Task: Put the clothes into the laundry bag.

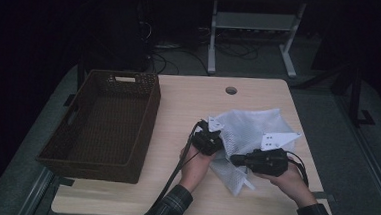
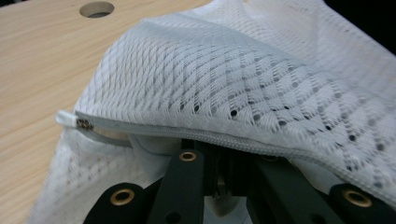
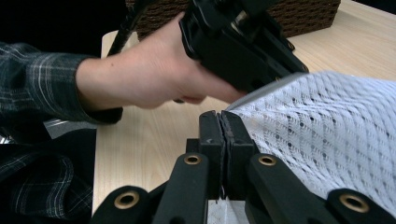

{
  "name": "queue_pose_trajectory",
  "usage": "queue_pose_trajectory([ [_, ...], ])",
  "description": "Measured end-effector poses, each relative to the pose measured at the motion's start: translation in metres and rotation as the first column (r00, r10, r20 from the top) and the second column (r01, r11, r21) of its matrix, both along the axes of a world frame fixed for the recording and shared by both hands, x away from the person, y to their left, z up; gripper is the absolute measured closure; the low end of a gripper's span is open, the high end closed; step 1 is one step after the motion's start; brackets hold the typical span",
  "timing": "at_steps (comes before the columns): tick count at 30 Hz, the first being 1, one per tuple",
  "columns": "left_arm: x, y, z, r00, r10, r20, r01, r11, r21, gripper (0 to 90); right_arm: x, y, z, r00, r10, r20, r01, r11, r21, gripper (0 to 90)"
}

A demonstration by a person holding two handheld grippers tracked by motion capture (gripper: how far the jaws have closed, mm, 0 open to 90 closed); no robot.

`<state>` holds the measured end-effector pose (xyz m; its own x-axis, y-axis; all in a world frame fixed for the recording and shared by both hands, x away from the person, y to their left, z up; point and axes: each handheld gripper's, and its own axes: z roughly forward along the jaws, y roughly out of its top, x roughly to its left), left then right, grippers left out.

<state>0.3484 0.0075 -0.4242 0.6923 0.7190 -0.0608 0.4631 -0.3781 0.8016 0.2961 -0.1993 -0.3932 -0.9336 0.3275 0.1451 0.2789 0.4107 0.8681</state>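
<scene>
Nearest the person, the right gripper has its jaws pressed together on an edge of the white mesh bag; the pinched cloth is barely visible between them. The left gripper sits just beside it at the bag's zipped edge, its jaw tips hidden under the mesh, closed, apparently pinching that edge. The bag lies crumpled on the bench, its underside hidden. Farther left stands a dark wicker basket, well apart.
</scene>
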Motion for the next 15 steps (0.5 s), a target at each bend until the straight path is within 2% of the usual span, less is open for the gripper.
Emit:
queue_pose_trajectory([
  [8, 0.003, -0.004, -0.009, 0.9997, -0.018, -0.017, 0.018, 0.9998, -0.011, 84.4, 0.002, -0.003, -0.002, 1.0, -0.005, -0.005, 0.005, 1.0, -0.005, 88.0],
  [10, 0.004, -0.002, -0.009, 0.9993, -0.025, -0.027, 0.024, 0.9995, -0.02, 81.2, 0.002, -0.003, -0.002, 1.0, -0.008, -0.004, 0.008, 1.0, -0.004, 87.9],
  [15, 0.002, 0.007, -0.007, 0.9976, -0.046, -0.051, 0.044, 0.9983, -0.038, 66.7, 0.002, -0.006, -0.001, 0.9997, -0.023, -0.001, 0.023, 0.9997, 0.0, 87.9],
])
